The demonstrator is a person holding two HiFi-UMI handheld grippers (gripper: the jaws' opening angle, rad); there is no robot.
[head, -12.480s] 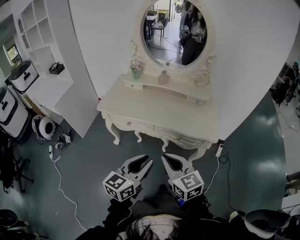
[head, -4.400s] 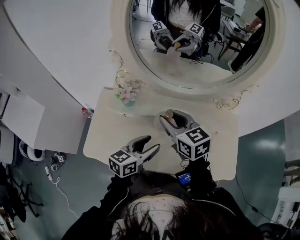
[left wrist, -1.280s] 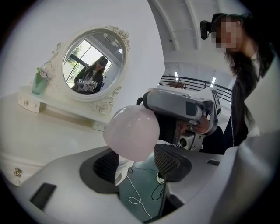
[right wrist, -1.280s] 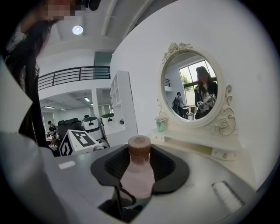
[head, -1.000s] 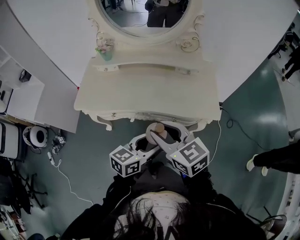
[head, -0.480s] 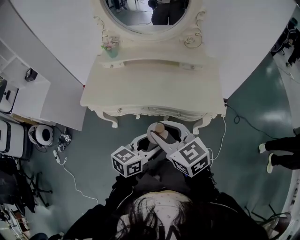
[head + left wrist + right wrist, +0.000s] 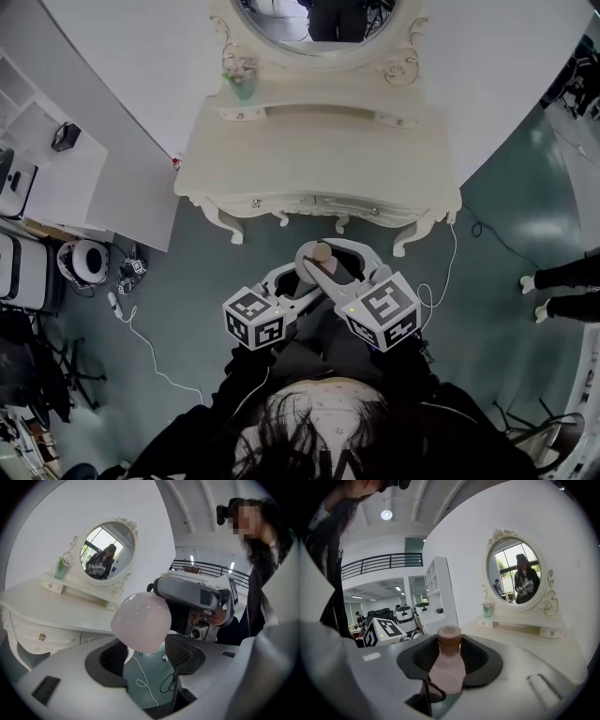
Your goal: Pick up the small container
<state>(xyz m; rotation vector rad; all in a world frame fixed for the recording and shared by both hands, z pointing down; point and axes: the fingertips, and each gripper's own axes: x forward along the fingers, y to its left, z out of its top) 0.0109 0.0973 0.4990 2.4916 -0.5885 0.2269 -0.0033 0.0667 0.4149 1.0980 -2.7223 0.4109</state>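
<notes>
The small container [image 7: 447, 668] is a pale pink bottle with a brown cap [image 7: 449, 636]. It stands upright between the black pads of my right gripper [image 7: 449, 660], which is shut on it. In the head view the bottle [image 7: 319, 265] is held over the floor, in front of the cream dressing table [image 7: 319, 159]. My left gripper [image 7: 293, 284] is just left of it and open. In the left gripper view the bottle's round base [image 7: 140, 620] hangs just past the left gripper [image 7: 147, 652], apart from the pads, and floor shows between them.
An oval mirror [image 7: 314, 17] and a small vase of flowers [image 7: 242, 84] sit at the back of the dressing table. White shelves [image 7: 42, 112] stand at the left. Cables [image 7: 141, 328] lie on the floor. Another person's legs [image 7: 562, 281] show at the right edge.
The dressing table has drifted up and to the right in the head view. Both grippers and the bottle keep the same places relative to each other, and the grip is unchanged.
</notes>
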